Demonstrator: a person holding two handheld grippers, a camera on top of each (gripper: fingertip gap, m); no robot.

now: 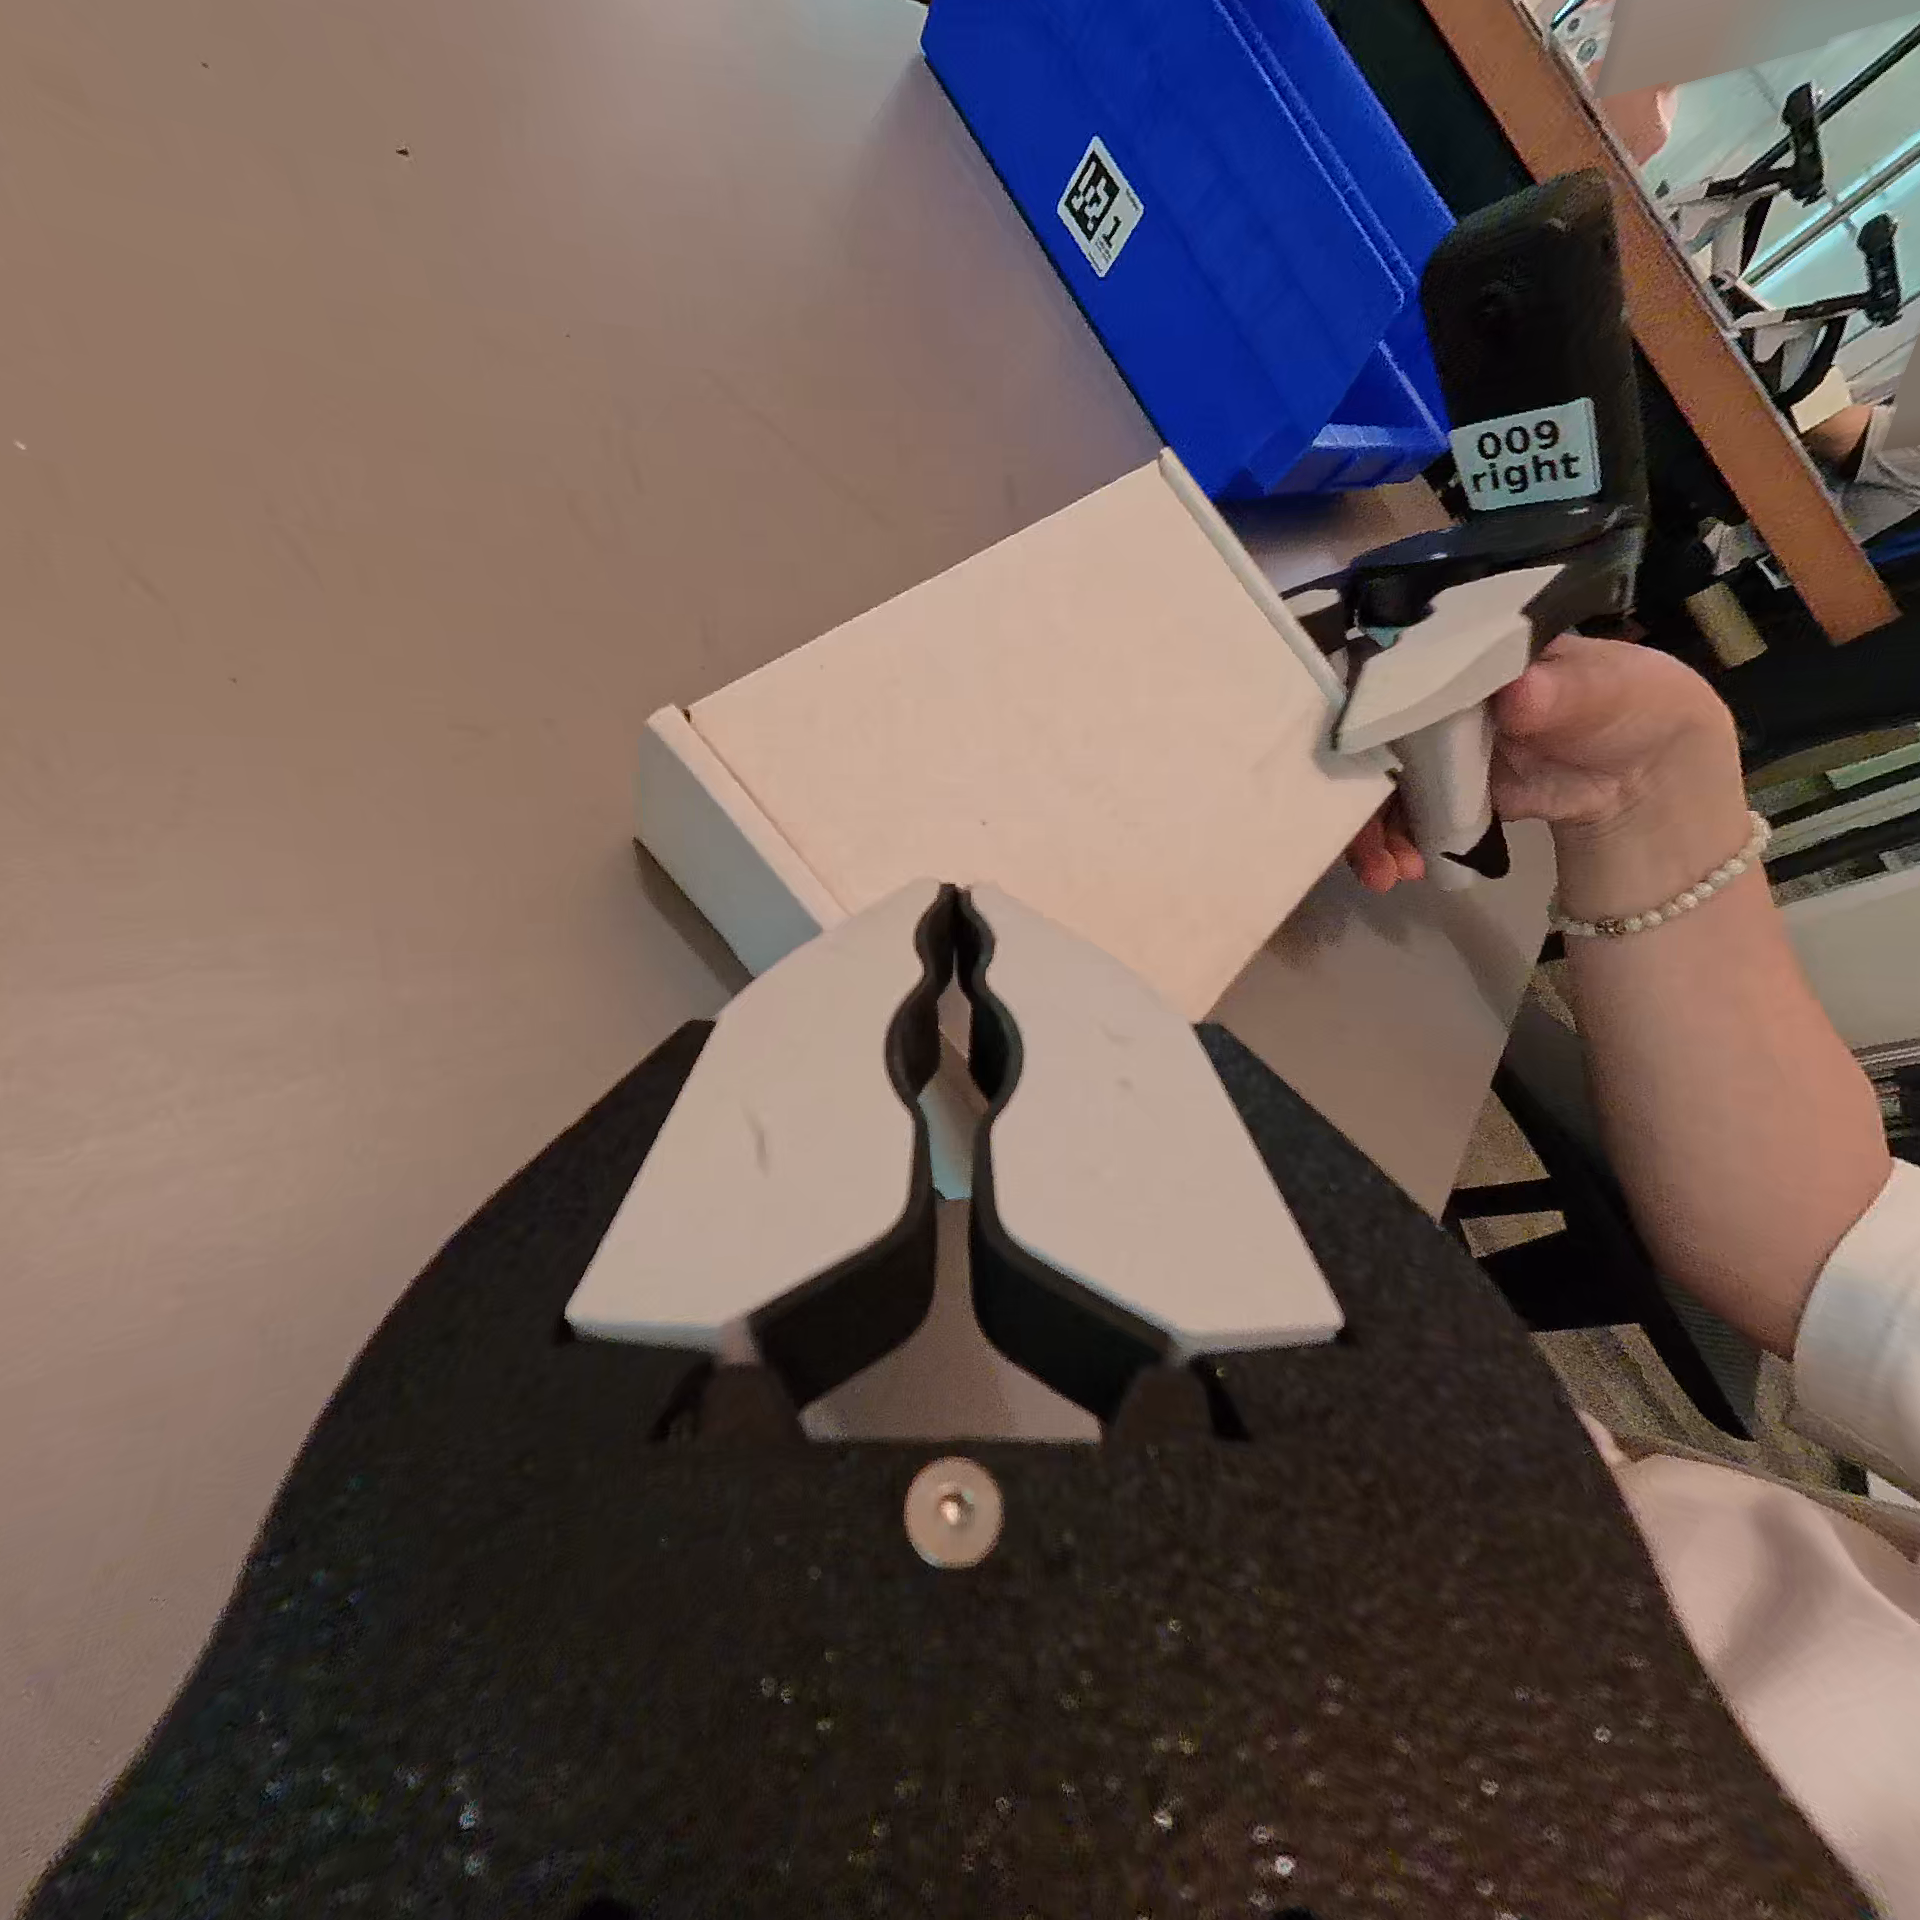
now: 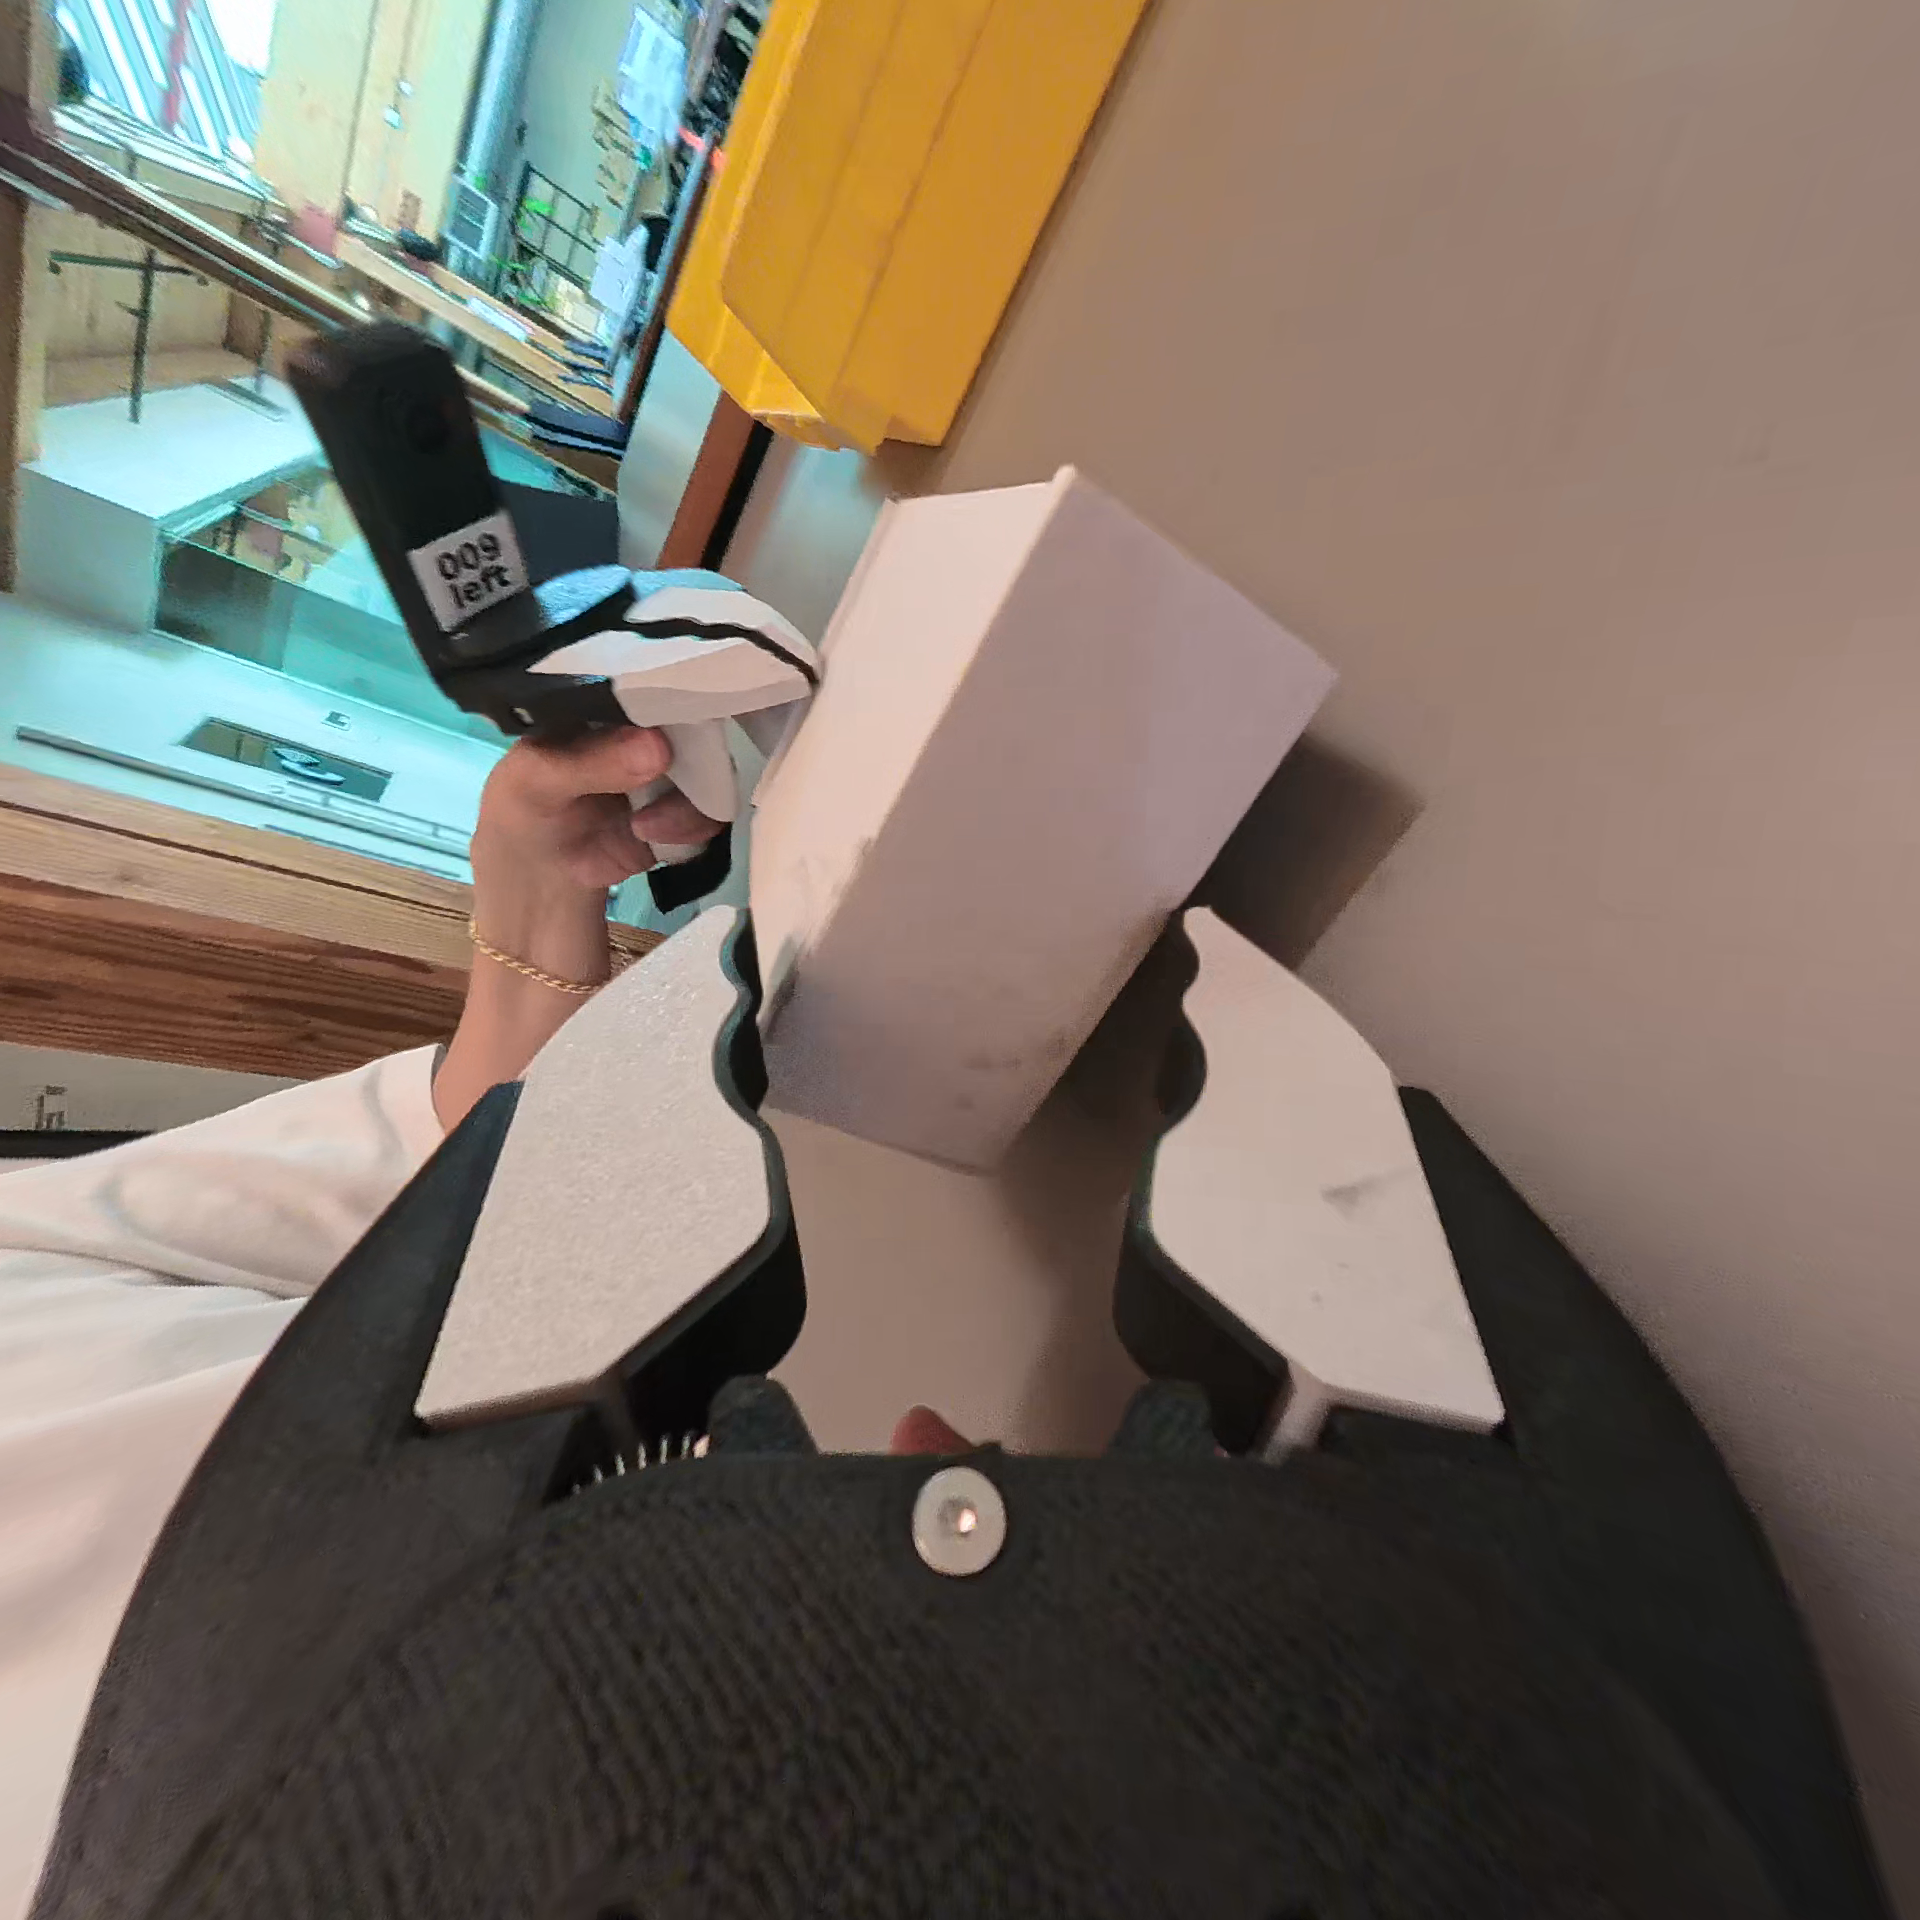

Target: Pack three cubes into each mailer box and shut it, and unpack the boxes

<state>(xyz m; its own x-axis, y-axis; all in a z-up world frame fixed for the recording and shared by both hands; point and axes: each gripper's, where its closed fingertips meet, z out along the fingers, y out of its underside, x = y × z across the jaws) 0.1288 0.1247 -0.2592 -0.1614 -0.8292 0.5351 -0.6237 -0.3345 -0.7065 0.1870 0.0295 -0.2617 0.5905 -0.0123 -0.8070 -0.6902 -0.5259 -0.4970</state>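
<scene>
A closed white mailer box (image 1: 1018, 769) lies on the beige table (image 1: 312, 623); its contents are hidden and no cubes show. My left gripper (image 1: 951, 904) is shut and empty, its tips against the box's near long edge. It also shows in the right wrist view (image 2: 805, 665), tips touching the box (image 2: 1039, 779). My right gripper (image 2: 966, 935) is spread wide, with one finger on each side of the box's end, gripping it. In the left wrist view it (image 1: 1351, 707) sits at the box's right end. The box looks slightly tilted, with a shadow under it.
A blue bin (image 1: 1195, 229) with a square marker tag stands just behind the box. A yellow bin (image 2: 883, 208) stands at the other side of the table. The table edge and a wooden-framed glass rail (image 2: 208, 935) lie close by. The person's hands and white sleeves hold both grippers. My hands' fingertips stand some 12 centimeters from each other.
</scene>
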